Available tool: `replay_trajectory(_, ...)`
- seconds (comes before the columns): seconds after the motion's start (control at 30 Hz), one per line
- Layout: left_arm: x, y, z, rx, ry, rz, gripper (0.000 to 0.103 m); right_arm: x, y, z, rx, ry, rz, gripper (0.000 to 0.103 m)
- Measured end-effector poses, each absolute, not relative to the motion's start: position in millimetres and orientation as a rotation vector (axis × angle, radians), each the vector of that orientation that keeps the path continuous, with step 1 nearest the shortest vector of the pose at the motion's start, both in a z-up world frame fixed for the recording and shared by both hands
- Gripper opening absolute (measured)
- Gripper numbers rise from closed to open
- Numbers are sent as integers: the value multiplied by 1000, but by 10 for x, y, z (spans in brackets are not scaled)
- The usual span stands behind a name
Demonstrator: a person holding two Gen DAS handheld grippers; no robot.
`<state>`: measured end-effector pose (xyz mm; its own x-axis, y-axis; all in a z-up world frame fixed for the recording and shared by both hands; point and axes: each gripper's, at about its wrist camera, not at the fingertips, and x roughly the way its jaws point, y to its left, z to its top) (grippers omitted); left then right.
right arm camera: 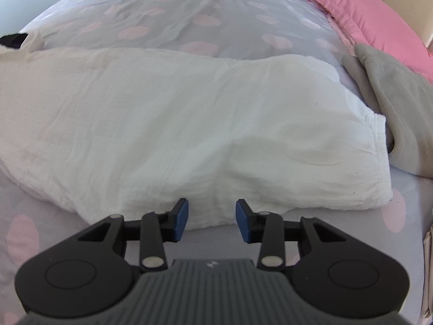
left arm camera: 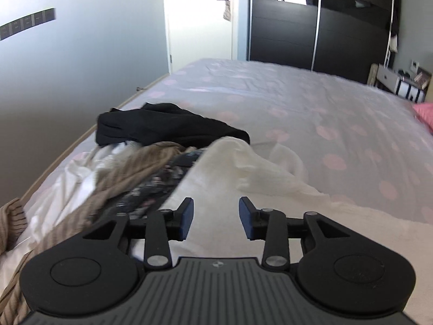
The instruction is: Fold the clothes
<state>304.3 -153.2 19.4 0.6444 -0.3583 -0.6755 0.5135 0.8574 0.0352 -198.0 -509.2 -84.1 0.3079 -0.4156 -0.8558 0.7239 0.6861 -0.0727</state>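
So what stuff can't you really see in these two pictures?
- Left wrist view: the clothes pile is blurred and tangled, so I can't count the pieces.
- Left wrist view: the black garment is bunched up; its kind is unclear.
- Right wrist view: the white garment runs off the left edge, and the right claw body covers its near edge.
- Right wrist view: the grey blanket and pink pillow are cut off at the right.

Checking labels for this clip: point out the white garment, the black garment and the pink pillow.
white garment (right arm camera: 189, 124), right wrist view, middle of the cloth.
black garment (left arm camera: 162, 124), left wrist view, centre of the heap.
pink pillow (right arm camera: 373, 19), right wrist view, its top face.
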Motion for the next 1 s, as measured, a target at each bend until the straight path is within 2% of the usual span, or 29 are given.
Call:
replay_trajectory(0.2,3344,-2001,-11,276,756,-517,27,-2001,-5151,-864,396,1003,-779,42)
replay_trajectory(0.67,3843,-2497,218,249,648,-490,27,-1882,-5261,-999,387,1038,-765,43)
replay_trajectory(0.77,3785,-2416,273,274,657,-489,35,-1893,-5259,-988,383,1034,-777,44)
replay_trajectory(0.8,3756,-2368,287,288,662,-492,41,-1895,-5258,-984,383,1032,-779,44)
replay_trajectory(1.0,3470,-1823,356,341,696,-450,43,-1932,-5237,-968,385,1025,-773,45)
